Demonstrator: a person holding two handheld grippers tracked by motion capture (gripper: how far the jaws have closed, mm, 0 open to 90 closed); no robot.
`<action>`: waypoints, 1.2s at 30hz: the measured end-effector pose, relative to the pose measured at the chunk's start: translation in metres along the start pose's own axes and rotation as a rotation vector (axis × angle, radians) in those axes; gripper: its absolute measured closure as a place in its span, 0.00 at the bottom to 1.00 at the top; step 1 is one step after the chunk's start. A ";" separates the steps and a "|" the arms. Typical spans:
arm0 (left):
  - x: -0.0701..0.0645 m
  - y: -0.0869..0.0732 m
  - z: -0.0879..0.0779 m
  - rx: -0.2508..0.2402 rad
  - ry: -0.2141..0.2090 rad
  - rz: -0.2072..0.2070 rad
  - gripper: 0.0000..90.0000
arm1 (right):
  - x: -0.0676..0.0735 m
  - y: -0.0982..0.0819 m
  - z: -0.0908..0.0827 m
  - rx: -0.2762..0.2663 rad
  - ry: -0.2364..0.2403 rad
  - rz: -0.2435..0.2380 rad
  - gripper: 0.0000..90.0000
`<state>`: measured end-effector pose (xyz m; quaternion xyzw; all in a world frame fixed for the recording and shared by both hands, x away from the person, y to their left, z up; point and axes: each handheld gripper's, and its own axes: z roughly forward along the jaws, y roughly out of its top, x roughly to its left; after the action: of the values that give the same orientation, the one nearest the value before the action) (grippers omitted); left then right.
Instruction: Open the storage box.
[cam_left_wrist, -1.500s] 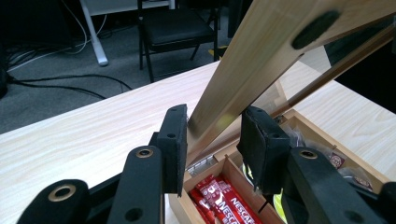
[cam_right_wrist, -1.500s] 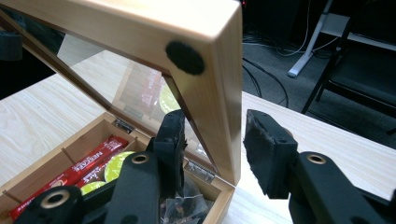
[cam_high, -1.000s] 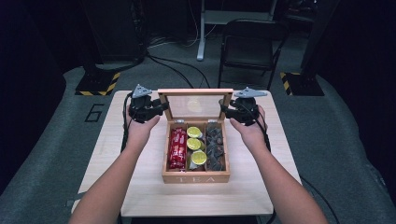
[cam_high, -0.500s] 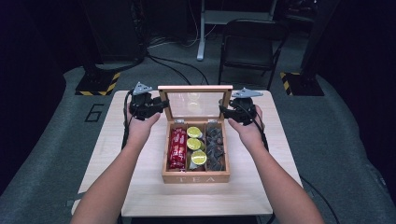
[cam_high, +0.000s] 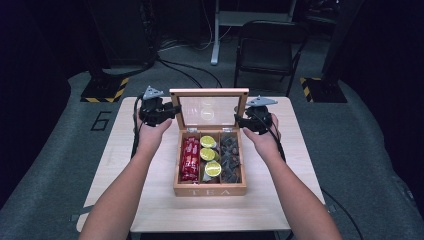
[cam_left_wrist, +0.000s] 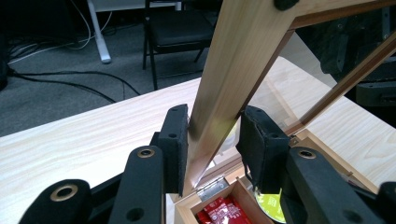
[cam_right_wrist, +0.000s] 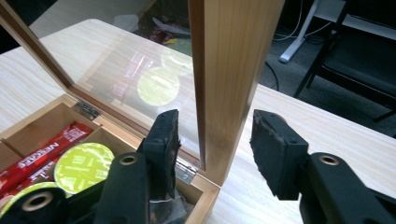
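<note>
L tool (cam_left_wrist: 212, 140): pads clamped on the left side rail of the lid (cam_high: 209, 93), low on the rail, just above the hinge (cam_left_wrist: 211, 187); rail runs up and away between the pads, tilted a little. R tool (cam_right_wrist: 217, 140): jaws apart, have just been opening; right side rail of the lid stands between them, near pad close to the glass side, far pad well off the outer face, so no grip on that side. In high view L tool (cam_high: 159, 111) and R tool (cam_high: 254, 120) sit at either edge of the lid, both at about hinge height, hands behind them on the desk (cam_high: 150, 200). Lid: wood frame w/ glass pane, standing near upright at the back of the tea box (cam_high: 210, 190), long axis across the desk, L to R between the two tools. Box sits mid-desk, open toward the person; three compartments: red sachets (cam_high: 190, 157) left, yellow-green capsules (cam_high: 210, 155) centre, dark wrapped pieces (cam_high: 231, 157) right. Key relation: lid weight now rests w/ L tool alone plus the hinges; R tool is as near to its rail but free. Judgement: lid looks fully opened, R letting go; if L releases too, lid either stands on its own or tips, can't tell if there is a stay.
</note>
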<state>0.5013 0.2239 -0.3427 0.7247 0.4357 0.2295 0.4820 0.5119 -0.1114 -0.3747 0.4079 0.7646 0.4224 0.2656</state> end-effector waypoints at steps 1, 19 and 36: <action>0.000 0.000 0.000 0.001 0.001 0.001 0.70 | 0.000 0.000 0.000 0.000 0.000 0.000 0.56; 0.002 0.003 0.005 0.007 0.006 0.002 0.70 | -0.008 -0.009 0.012 0.028 -0.009 0.031 0.51; 0.007 0.007 0.011 0.010 0.010 -0.003 0.71 | -0.008 -0.013 0.029 0.049 0.013 0.021 0.59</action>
<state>0.5163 0.2231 -0.3422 0.7252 0.4403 0.2302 0.4767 0.5329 -0.1096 -0.4000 0.4195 0.7721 0.4089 0.2462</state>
